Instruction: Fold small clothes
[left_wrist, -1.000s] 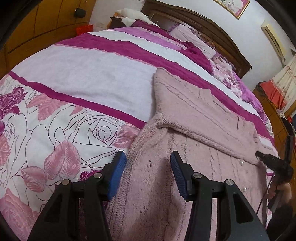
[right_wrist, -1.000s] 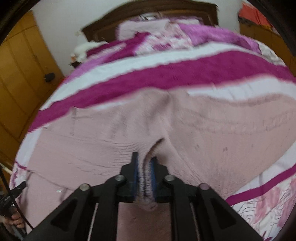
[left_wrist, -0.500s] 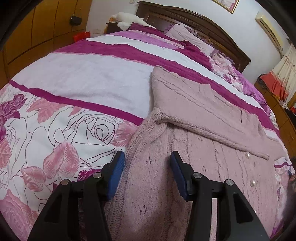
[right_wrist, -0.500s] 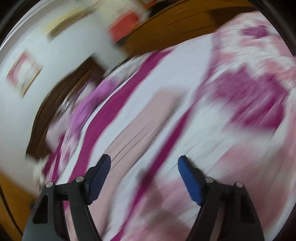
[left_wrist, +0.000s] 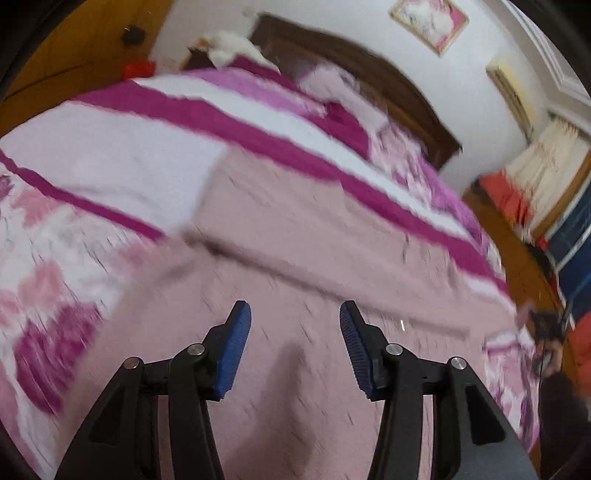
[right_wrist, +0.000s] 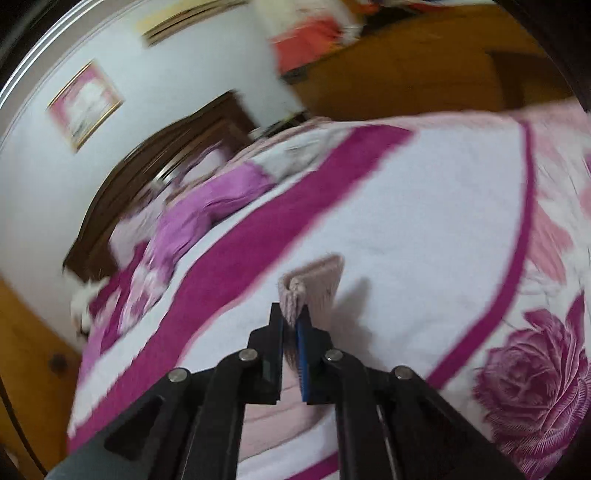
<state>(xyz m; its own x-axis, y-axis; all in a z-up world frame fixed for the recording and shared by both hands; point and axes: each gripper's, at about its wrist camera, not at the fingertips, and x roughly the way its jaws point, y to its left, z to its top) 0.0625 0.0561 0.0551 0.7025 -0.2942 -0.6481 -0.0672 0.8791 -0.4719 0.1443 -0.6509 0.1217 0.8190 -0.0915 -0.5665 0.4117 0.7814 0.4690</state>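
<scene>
A pale pink knit cardigan (left_wrist: 295, 236) lies spread on the bed, one sleeve folded across its body. My left gripper (left_wrist: 295, 314) is open and empty, hovering over the cardigan's lower body. In the right wrist view my right gripper (right_wrist: 291, 317) is shut on the ribbed cuff of a sleeve (right_wrist: 314, 280), which sticks out past the fingertips above the bedspread. The rest of the sleeve is hidden under the gripper. Both views are motion-blurred.
The bed has a white, magenta-striped, rose-print bedspread (left_wrist: 110, 155), also seen in the right wrist view (right_wrist: 424, 206). A dark wooden headboard (left_wrist: 369, 74) and pillows are at the far end. Wooden wardrobes stand to the side. The person's other hand (left_wrist: 546, 332) shows at the right.
My right gripper let go of a cardigan fold, swung open across the bed, and has shut on the sleeve cuff. My left gripper moved right over the cardigan body, staying open.
</scene>
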